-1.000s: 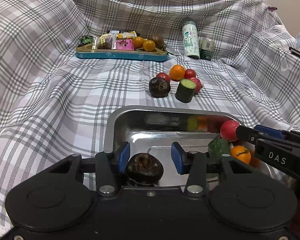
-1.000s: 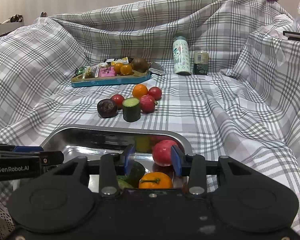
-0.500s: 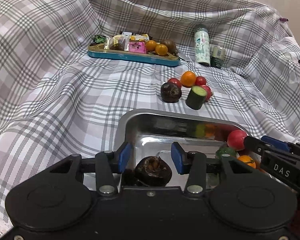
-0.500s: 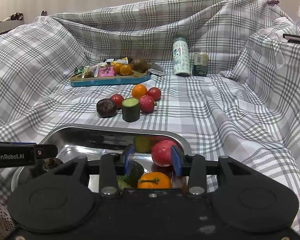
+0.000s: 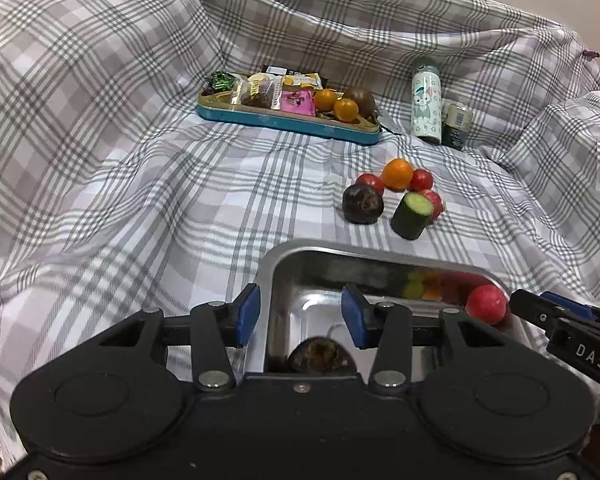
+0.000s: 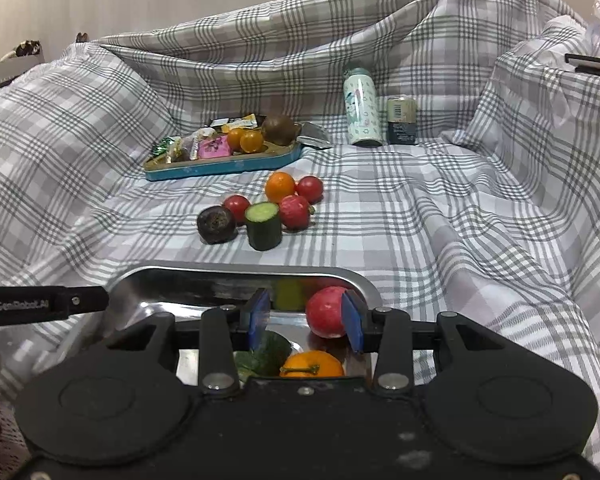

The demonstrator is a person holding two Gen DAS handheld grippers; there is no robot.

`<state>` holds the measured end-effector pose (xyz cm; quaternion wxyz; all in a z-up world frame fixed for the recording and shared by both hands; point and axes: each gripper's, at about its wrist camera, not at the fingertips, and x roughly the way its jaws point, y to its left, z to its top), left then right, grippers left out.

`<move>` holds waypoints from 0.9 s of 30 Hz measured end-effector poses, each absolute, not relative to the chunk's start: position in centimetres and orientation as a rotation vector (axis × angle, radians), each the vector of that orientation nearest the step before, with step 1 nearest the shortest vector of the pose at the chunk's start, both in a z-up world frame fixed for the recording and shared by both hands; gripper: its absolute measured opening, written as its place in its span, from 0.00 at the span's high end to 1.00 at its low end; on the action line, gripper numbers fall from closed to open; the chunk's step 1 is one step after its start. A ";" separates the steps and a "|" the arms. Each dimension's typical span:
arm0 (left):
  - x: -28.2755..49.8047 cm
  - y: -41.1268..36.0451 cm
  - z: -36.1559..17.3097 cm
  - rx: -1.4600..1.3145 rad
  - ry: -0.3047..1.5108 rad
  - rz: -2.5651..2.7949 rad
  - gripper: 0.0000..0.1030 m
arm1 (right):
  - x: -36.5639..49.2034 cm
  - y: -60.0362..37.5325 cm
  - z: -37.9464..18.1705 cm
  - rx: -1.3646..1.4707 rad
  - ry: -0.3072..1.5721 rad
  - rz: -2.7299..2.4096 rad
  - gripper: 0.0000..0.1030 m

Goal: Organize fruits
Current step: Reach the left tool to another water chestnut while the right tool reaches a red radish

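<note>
Fruit in steel tray (image 5: 340,249):
- Dark fruit (image 5: 320,356): round, brown-black, rough and wrinkled skin, pale scar on top. Lying on the tray floor at the 6 o'clock edge of the left view, partly hidden by the tool body.
- Red fruit (image 6: 326,312): smooth, glossy, near-spherical. Resting by the tray wall at 3 o'clock in the left view.
- Orange fruit (image 6: 312,364): smooth peel, green stem. At 6 o'clock of the red fruit.
- Green piece (image 6: 266,350): dark, leafy-looking, at 9 o'clock of the orange fruit; kind unclear.

Tray: polished metal, rounded corners, mirror-like walls reflecting the fruit colours.

Left tongs (image 5: 300,312): spread wide, blue pads apart, nothing pinched; dark fruit below and behind the gap.

Right tongs (image 6: 305,316): pads apart, pinching nothing; red fruit just beside the right-hand pad, clear of the other.

Loose pile on checked cloth (image 6: 420,220), at 12 o'clock of the tray: 1 dark rough ball (image 6: 216,224), 1 cut cucumber stub (image 6: 263,226) standing upright, 1 orange (image 6: 280,186), 3 red balls, all close together.

Farther at 12 o'clock: teal tin (image 6: 220,168) holding wrapped snacks and small fruit; 1 printed bottle (image 6: 362,112) and 1 small can (image 6: 400,120) just beside it.
</note>
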<state>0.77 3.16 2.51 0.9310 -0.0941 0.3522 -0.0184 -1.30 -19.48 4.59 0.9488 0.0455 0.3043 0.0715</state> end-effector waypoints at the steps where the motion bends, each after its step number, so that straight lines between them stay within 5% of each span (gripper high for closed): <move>1: 1.1 3.1 2.8 -0.195 0.721 -0.044 0.49 | -1.1 -19.5 4.9 0.092 0.613 0.147 0.60; 27: 12.8 0.6 2.6 -0.103 0.758 -0.088 0.49 | 12.5 -21.4 4.9 0.052 0.594 0.083 0.60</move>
